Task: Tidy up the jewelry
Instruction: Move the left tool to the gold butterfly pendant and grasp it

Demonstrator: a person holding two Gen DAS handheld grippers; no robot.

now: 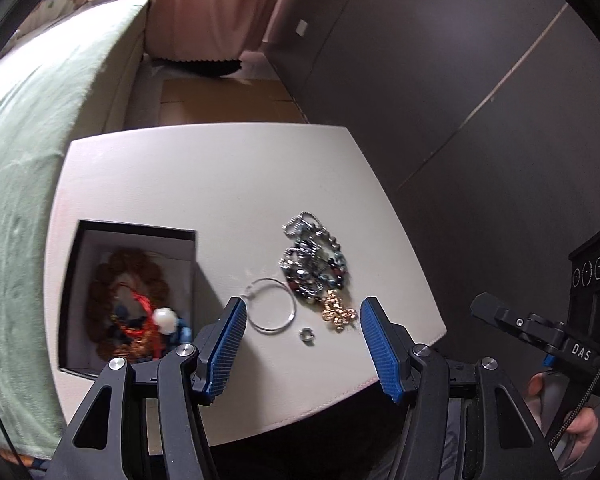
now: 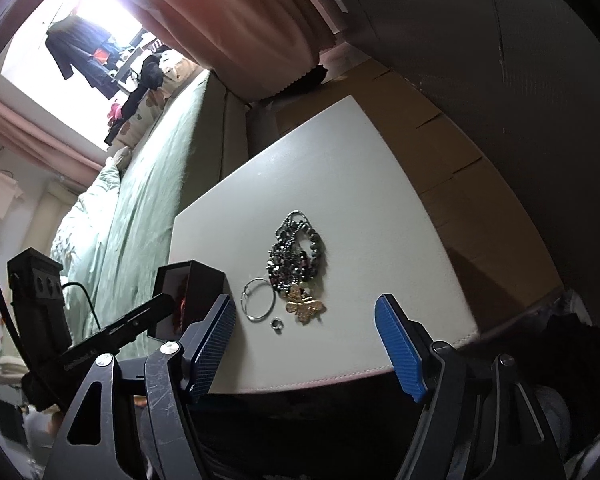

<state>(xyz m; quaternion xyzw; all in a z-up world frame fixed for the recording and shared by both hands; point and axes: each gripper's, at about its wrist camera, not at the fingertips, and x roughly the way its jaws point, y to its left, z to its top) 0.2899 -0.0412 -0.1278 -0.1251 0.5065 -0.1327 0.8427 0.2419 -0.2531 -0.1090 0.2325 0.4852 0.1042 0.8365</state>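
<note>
White table (image 1: 220, 184) holds loose jewelry: hoop (image 1: 271, 305), small ring (image 1: 307, 335), gold butterfly (image 1: 338, 312), tangled bead pile (image 1: 312, 264). Box (image 1: 80, 292) at left already has beads in it. Left gripper (image 1: 302, 340) and right gripper (image 2: 306, 340) both hover with jaws apart, nothing held. Risks, I'd guess: ring too flat to pinch and skids; pile snags and drags the butterfly off the edge.

Black left gripper (image 1: 302, 344) with ribbed blue pads (image 1: 227, 344).
</note>
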